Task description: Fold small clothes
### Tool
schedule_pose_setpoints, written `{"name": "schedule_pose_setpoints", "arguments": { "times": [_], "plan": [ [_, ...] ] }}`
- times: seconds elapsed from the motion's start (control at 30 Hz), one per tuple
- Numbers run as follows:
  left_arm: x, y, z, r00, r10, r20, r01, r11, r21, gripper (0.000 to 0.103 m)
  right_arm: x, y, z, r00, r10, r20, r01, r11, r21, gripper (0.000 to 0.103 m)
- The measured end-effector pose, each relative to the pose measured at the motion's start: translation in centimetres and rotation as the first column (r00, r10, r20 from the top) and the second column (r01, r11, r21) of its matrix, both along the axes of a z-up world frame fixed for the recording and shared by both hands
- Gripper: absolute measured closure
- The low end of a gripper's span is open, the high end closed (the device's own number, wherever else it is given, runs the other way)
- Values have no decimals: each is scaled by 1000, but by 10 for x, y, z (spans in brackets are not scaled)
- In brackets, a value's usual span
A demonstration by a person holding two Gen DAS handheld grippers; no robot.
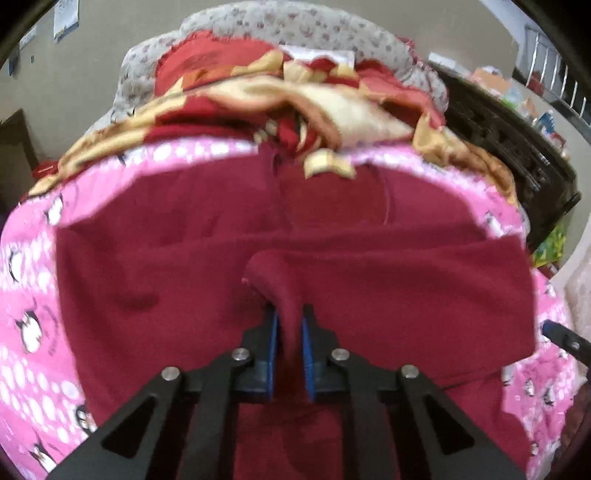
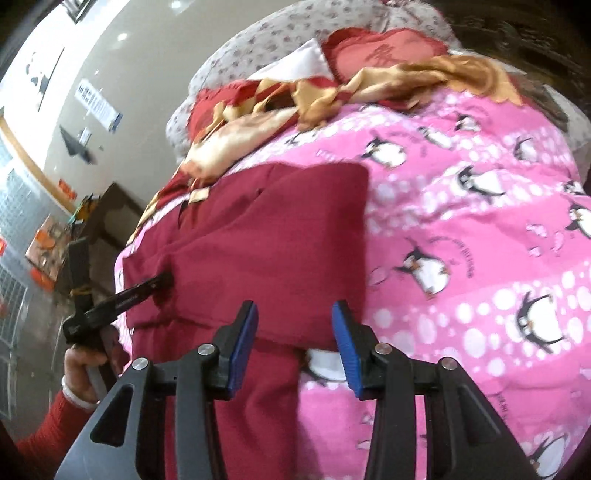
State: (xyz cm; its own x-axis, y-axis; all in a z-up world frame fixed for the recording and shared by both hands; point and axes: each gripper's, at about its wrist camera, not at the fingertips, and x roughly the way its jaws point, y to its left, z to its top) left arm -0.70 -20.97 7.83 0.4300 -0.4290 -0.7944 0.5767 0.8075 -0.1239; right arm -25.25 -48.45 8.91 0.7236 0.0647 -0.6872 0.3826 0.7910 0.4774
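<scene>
A pink penguin-print quilt (image 2: 461, 221) covers the bed. On the quilt's near part lies the dark red garment (image 1: 184, 240), spread flat and partly folded. The left gripper (image 1: 290, 325) pinches a raised ridge of it; the right gripper (image 2: 294, 317) hangs half-open over its edge. Beyond the quilt a red-gold blanket (image 1: 258, 99) is bunched, then a beige wall (image 1: 110, 33)

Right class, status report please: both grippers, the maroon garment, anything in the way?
Left gripper shut on maroon garment. Right gripper open above its edge. Garment partly folded on pink penguin quilt. Nothing in the way.
</scene>
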Motion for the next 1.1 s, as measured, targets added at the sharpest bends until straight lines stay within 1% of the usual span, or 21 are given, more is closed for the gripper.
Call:
{"name": "schedule_pose_setpoints", "arguments": {
  "times": [0.03, 0.1, 0.13, 0.17, 0.2, 0.27, 0.3, 0.37, 0.47, 0.53, 0.6, 0.63, 0.67, 0.73, 0.8, 0.83, 0.9, 0.93, 1.0, 1.07, 1.1],
  "plan": [
    [-1, 10, 14, 1000, -1, 7, 1, 999, -53, 91, -1, -3, 2, 1000, -11, 6, 11, 1000, -4, 35],
    [-2, 29, 37, 999, 17, 51, -12, 994, -107, 91, 3, -8, 5, 1000, -23, 6, 23, 1000, -17, 35],
    [-3, 39, 45, 996, 41, 82, -32, 994, -106, 91, 8, -10, 6, 1000, -26, -3, 26, 999, -35, 33],
    [-3, 48, 47, 994, 57, 95, -48, 995, -91, 91, 12, -10, 6, 1000, -28, -7, 28, 998, -48, 31],
    [-1, 54, 46, 994, 64, 94, -57, 995, -81, 91, 18, -12, 5, 999, -36, -12, 35, 997, -66, 30],
    [4, 66, 34, 994, 86, 65, -82, 995, -57, 91, 31, -16, 2, 999, -44, -16, 43, 996, -73, 22],
    [8, 71, 25, 994, 99, 44, -97, 994, -40, 91, 39, -18, -1, 999, -48, -17, 47, 997, -63, 20],
    [8, 74, 17, 994, 102, 28, -101, 994, -31, 91, 55, -21, -6, 999, -45, -26, 44, 998, -44, 20],
    [3, 78, 17, 991, 109, 75, -108, 994, -20, 91, 84, -20, -12, 998, -10, -54, 7, 999, -54, 19],
    [6, 86, 22, 987, 134, 85, -131, 991, -38, 91, 102, -18, -19, 995, 22, -94, -27, 998, -56, 20],
    [13, 98, 29, 984, 164, 69, -158, 984, -81, 91, 111, -16, -16, 996, 47, -82, -51, 998, -49, 37],
    [14, 103, 32, 981, 177, 75, -171, 981, -89, 91, 112, -14, -10, 997, 44, -64, -48, 996, -68, 54],
    [15, 108, 34, 977, 194, 86, -186, 978, -95, 91, 112, -11, -1, 998, 51, -30, -54, 994, -98, 57],
    [17, 113, 33, 973, 212, 93, -205, 975, -87, 91, 114, -3, 11, 998, 62, 17, -59, 986, -156, 58],
    [20, 113, 19, 969, 230, 85, -227, 973, -46, 91, 123, 3, 9, 998, 70, 0, -69, 979, -192, 58],
    [23, 112, 10, 967, 242, 75, -241, 970, -25, 91, 129, 3, 4, 997, 76, -25, -79, 979, -189, 58],
    [27, 112, -8, 967, 253, 20, -253, 968, -3, 91, 135, -2, -4, 994, 75, -75, -86, 983, -160, 55],
    [26, 112, -11, 967, 256, 15, -256, 967, -3, 90, 130, -7, -3, 996, 65, -68, -73, 989, -130, 53],
    [23, 112, -11, 967, 252, 35, -252, 968, -1, 90, 112, -12, 6, 999, 40, -27, -42, 995, -92, 48],
    [23, 111, -11, 968, 248, 43, -248, 969, 4, 89, 92, -10, 11, 999, 31, -15, -33, 995, -94, 39],
    [25, 111, -12, 968, 250, 38, -250, 968, 2, 89, 84, -7, 10, 999, 50, -15, -51, 995, -83, 36]
  ]
}}
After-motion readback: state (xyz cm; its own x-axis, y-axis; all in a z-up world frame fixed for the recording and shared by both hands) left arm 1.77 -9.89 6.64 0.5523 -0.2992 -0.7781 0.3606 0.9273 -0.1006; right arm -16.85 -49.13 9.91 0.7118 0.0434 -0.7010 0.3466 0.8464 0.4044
